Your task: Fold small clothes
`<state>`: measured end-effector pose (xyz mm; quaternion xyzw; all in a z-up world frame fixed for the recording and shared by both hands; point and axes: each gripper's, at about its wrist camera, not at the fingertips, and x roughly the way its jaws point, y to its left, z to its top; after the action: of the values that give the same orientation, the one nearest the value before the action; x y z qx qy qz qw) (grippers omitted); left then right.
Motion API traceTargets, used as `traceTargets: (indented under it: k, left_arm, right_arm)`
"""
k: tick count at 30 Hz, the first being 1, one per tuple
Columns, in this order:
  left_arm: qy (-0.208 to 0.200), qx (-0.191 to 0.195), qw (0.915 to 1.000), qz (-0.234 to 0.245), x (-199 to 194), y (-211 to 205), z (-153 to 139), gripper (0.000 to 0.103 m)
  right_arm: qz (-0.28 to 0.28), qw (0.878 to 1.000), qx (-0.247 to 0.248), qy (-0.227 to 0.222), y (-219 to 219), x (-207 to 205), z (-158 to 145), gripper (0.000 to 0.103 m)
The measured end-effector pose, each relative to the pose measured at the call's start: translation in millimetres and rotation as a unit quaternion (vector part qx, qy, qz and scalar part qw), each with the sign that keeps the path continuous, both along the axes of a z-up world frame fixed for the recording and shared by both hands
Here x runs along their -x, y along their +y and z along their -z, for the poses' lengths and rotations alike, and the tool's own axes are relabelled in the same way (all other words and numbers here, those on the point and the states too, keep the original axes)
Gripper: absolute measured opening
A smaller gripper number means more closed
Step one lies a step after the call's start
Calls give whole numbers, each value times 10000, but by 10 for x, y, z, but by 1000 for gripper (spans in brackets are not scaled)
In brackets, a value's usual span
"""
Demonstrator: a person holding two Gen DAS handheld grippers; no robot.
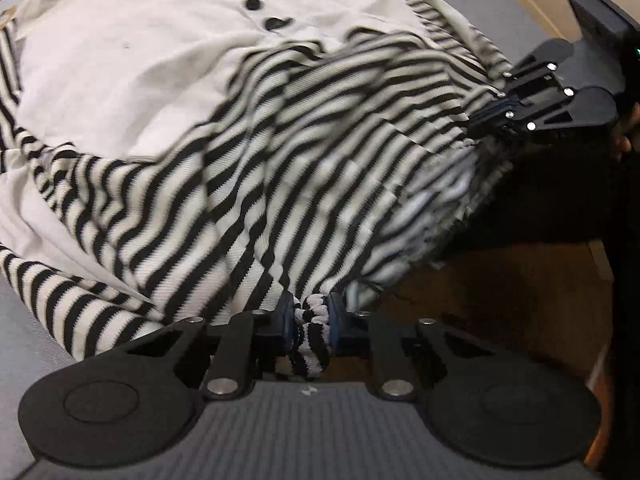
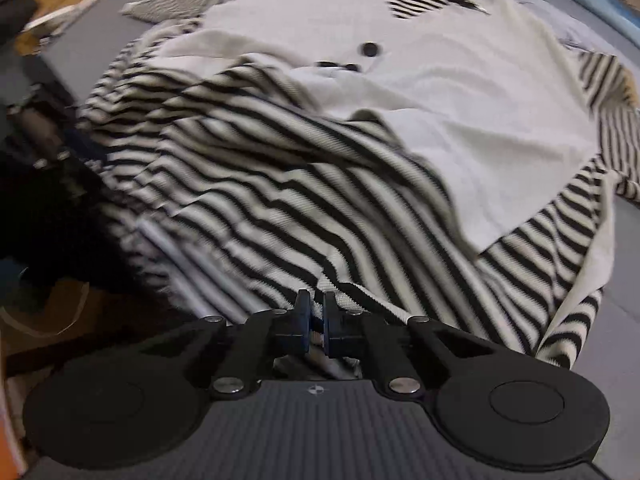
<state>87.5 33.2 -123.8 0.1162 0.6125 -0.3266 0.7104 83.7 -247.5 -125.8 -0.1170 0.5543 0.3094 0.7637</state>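
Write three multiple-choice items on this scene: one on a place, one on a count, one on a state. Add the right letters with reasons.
1. Where do the dark buttons sit?
A. on the plain cream panel of the garment
B. on the grey surface
C. on a gripper

2. How many grippers show in the left wrist view?
A. none
B. one
C. two

3. What is the state of the left gripper?
A. wide open over bare table
B. shut on striped fabric
C. shut on a button

Key: 1 A, the buttons lie on the cream panel, above the striped part; 2 C, the left gripper is at the bottom edge and the right gripper comes in at the upper right; 3 B, a bunch of black-and-white fabric is pinched between its pads.
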Motion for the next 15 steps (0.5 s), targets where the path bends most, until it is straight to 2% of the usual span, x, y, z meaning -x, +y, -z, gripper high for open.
traceTargets:
  k: [4,6,7,8,9,12,13,15]
  left_arm:
    - [123,73,9992,372,110,-32,1,19]
    - [137,255,9991,318,83,-14,-50,21]
    - [97,439,9989,154,27,18,-107,22]
    - [51,626,9980,-17,-31,68,-169,28]
    - [-37,840,9961,-249,-99,118,-241,39]
    - [-331,1149,9884,-932,-293,220,-387,44]
    - [-321,1181,9863,-1109,-359,215,-394,44]
    - [-330,1100,9852,-1275,-452,149,-377,44]
  right_arm:
    - [-227,9992,-188,261,-120,137,-21,4]
    - [-180,9985,-292,417,-203,156,-34,4]
    - [-111,9983,-341,460,-233,146,-43,4]
    - [-20,9981,-399,469,-267,130,-63,4]
    - [71,9981,-451,425,-291,108,-96,5]
    - [372,9931,-1084,249,-362,25,-281,10]
    - [490,9910,-1240,87,-383,-4,-340,14]
    - [909,9856,-1403,-260,-410,-92,-417,42]
